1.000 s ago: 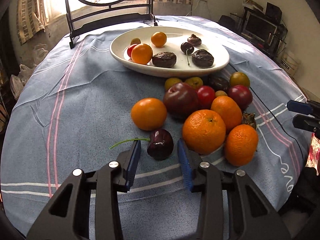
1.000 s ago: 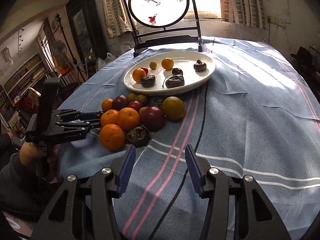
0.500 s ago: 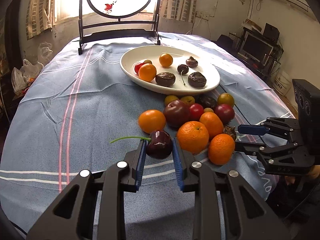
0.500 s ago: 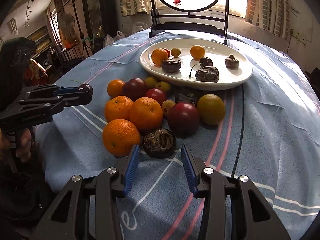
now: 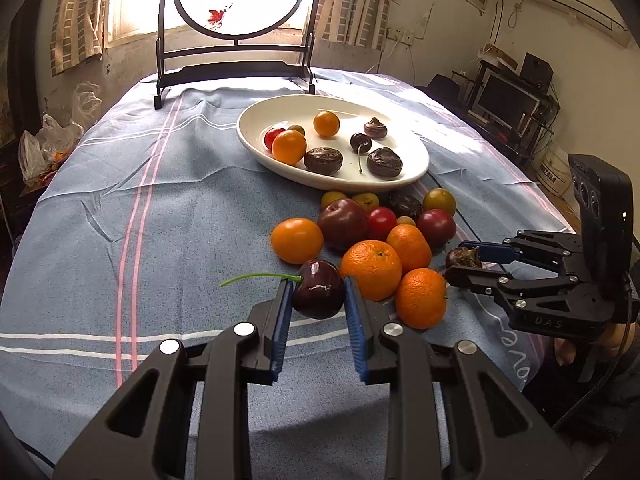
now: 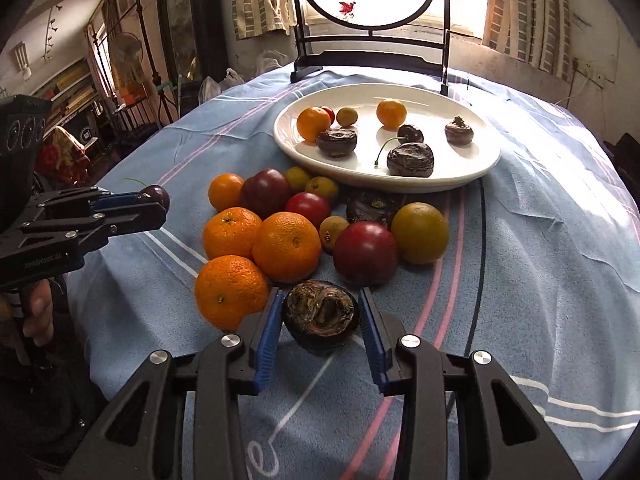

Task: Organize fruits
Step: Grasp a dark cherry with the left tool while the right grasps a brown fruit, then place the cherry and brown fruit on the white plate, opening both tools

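The right gripper (image 6: 320, 320) has its blue-padded fingers (image 6: 267, 334) on either side of a dark, wrinkled, split-open round fruit (image 6: 320, 316) on the blue striped cloth of the worktop (image 6: 540, 280). Just left of it lies a bright orange mandarin (image 6: 230, 292). At far left, the left gripper (image 6: 154, 204) pinches a dark red cherry (image 6: 156, 197). Behind the fruit pile sits a white oval ceramic plate (image 6: 460, 176).
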The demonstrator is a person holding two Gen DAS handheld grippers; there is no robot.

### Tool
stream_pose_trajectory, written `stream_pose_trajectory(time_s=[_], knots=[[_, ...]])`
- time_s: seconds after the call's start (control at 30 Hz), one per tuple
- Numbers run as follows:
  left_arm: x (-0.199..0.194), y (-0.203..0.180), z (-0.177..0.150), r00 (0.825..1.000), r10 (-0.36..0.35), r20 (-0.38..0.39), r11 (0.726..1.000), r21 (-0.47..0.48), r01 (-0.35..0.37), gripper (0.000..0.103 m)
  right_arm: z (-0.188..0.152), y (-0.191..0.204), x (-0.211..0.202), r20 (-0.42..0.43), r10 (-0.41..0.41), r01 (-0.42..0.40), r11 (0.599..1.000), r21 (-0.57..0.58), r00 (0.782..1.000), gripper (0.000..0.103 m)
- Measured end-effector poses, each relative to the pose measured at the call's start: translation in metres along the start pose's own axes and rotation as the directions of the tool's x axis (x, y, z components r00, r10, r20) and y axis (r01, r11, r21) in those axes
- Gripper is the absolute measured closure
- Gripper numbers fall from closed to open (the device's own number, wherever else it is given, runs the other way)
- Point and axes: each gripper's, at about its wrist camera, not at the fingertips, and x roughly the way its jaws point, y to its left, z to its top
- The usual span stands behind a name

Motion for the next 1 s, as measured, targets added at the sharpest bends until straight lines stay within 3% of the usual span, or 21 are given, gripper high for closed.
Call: stream_pose_trajectory(time_s=[0.2, 0.4, 0.63, 0.83, 0.87, 0.9, 0.93, 1.0], knots=[[-0.006, -0.008, 0.013, 0.999, -0.028, 0.022, 1.0, 0.012, 0.028, 0.078, 0.004, -0.032, -0.034, 0.073, 0.006, -0.011, 0.997, 0.074, 0.997, 0.065], [0.014, -0.018, 0.059, 0.998, -0.058, 0.03, 0.998, 0.023, 0.057, 0.078, 0.043, -0.067, -0.044, 0.129, -0.014, -0.001, 0.993, 0.116, 0.992, 0.065], [0.075, -0.022, 0.115, 1.0, -0.024, 0.001, 0.999, 0.033, 0.024, 0.078, 0.1, -0.101, -0.002, 0.121, -0.024, 0.004, 0.986, 0.169, 0.992, 0.065], [0.128, -0.021, 0.141, 0.997, -0.015, -0.069, 1.0, 0.022, 0.017, 0.077, 0.131, -0.115, 0.037, 0.102, -0.045, 0.026, 0.983, 0.182, 0.994, 0.065], [0.134, -0.02, 0.145, 0.997, -0.007, -0.073, 1.0, 0.018, 0.009, 0.073, 0.135, -0.116, 0.041, 0.103, -0.042, 0.023, 0.983, 0.183, 0.994, 0.064], [0.137, -0.017, 0.148, 0.997, 0.002, -0.074, 1.0, 0.004, -0.001, 0.057, 0.139, -0.116, 0.044, 0.106, -0.043, 0.023, 0.983, 0.182, 0.993, 0.062], [0.137, -0.013, 0.151, 0.998, 0.001, -0.064, 1.0, -0.019, -0.002, 0.05, 0.141, -0.116, 0.044, 0.116, -0.048, 0.027, 0.983, 0.183, 0.992, 0.058], [0.129, -0.01, 0.155, 0.999, -0.006, -0.038, 0.999, -0.046, 0.004, 0.044, 0.143, -0.116, 0.037, 0.137, -0.053, 0.026, 0.981, 0.191, 0.989, 0.055]])
